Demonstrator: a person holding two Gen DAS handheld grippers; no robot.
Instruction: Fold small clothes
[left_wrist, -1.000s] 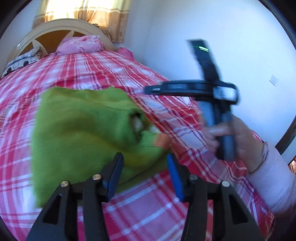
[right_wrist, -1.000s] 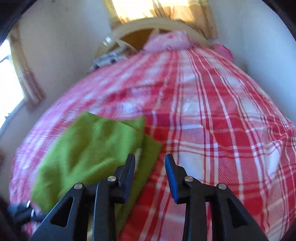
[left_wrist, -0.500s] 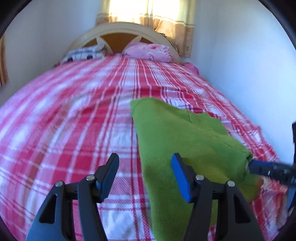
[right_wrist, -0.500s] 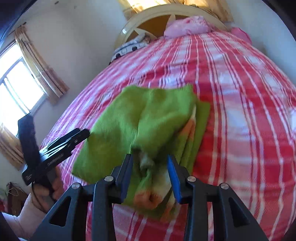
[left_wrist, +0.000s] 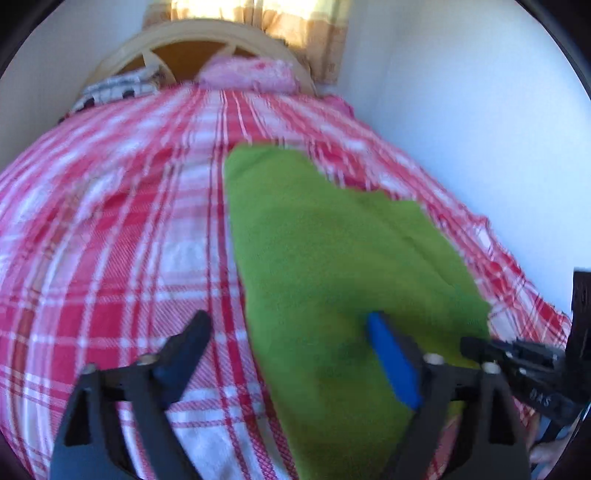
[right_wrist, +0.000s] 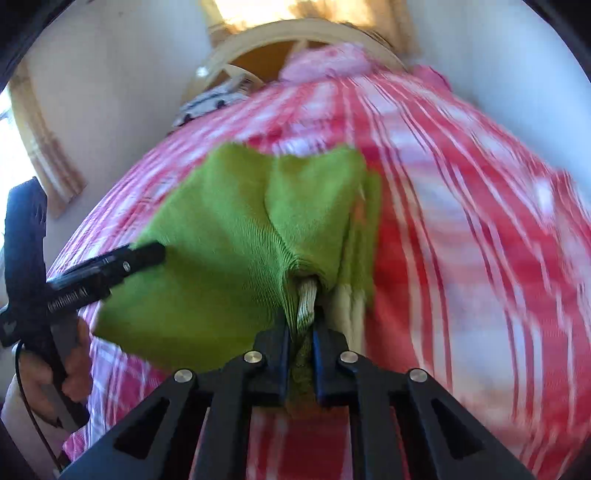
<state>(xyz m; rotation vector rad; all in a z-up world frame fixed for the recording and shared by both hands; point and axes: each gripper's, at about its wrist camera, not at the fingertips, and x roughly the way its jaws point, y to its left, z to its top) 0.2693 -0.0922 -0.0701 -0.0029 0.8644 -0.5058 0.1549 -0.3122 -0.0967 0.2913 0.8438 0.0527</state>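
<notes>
1. The bed (left_wrist: 110, 229) carries everything; its red checked cover is my folding surface.
2. The green jumper (left_wrist: 332, 240) lies flat near the bed's right edge, long axis running from the foot towards the headboard (left_wrist: 207, 33).
3. My left gripper (left_wrist: 288, 325) is opening wide over the jumper's near end, gripping nothing, ready for a corner.
4. My right gripper (right_wrist: 300, 332) is clamped on the bunched near edge, I'd say to fold it.
</notes>
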